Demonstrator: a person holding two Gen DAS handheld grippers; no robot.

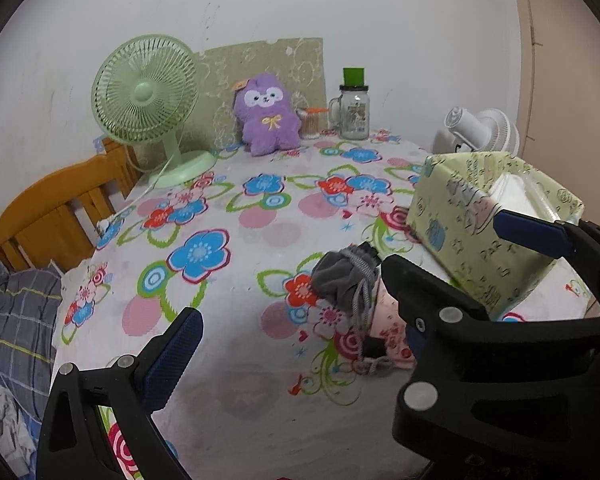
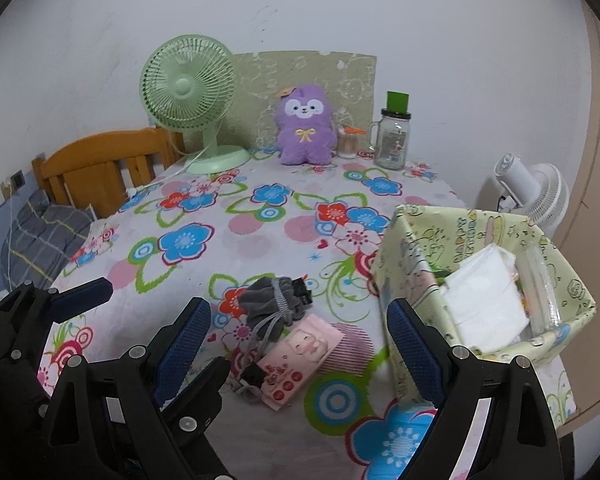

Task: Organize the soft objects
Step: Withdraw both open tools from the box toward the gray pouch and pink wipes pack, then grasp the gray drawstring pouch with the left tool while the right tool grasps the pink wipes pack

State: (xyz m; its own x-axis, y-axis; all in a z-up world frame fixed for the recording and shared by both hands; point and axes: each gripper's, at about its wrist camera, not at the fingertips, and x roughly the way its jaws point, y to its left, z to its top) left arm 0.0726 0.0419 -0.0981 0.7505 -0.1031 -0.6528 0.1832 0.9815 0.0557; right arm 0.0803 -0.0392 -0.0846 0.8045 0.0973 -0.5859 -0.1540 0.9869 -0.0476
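Both tongs stand wide with nothing between their blue pads. My right tongs (image 2: 296, 344) hang over the near edge of the table, and my left tongs (image 1: 300, 344) sit just beside them on the left, one of their fingers (image 2: 82, 300) showing in the right view.

I see a table (image 2: 260, 240) covered with a white cloth printed with blue, red and pink flowers, pushed against a pale wall. Along its far edge stand a green fan (image 2: 190, 100) at the left, a purple plush toy (image 2: 306, 128) in the middle, a small jar of sticks (image 2: 348, 144) touching its side, and a glass mug with a green lid (image 2: 392, 136) to the right. A patterned sheet (image 2: 340, 80) is stuck to the wall behind them. Off the left edge are a wooden headboard (image 2: 100, 164) and a grey checked pillow (image 2: 40, 236); off the far right corner stands a white fan (image 2: 532, 192).

A grey drawstring pouch (image 2: 272, 304) lies near the front edge, just ahead of my right tongs and between their fingers in the right view. A pink packet (image 2: 300, 356) touches its near side, partly over a pink comb (image 2: 352, 344). A pale green box (image 2: 420, 248) sits at the right edge with white folded cloth (image 2: 484, 296) inside; my right tongs' right finger is just beside its near wall.
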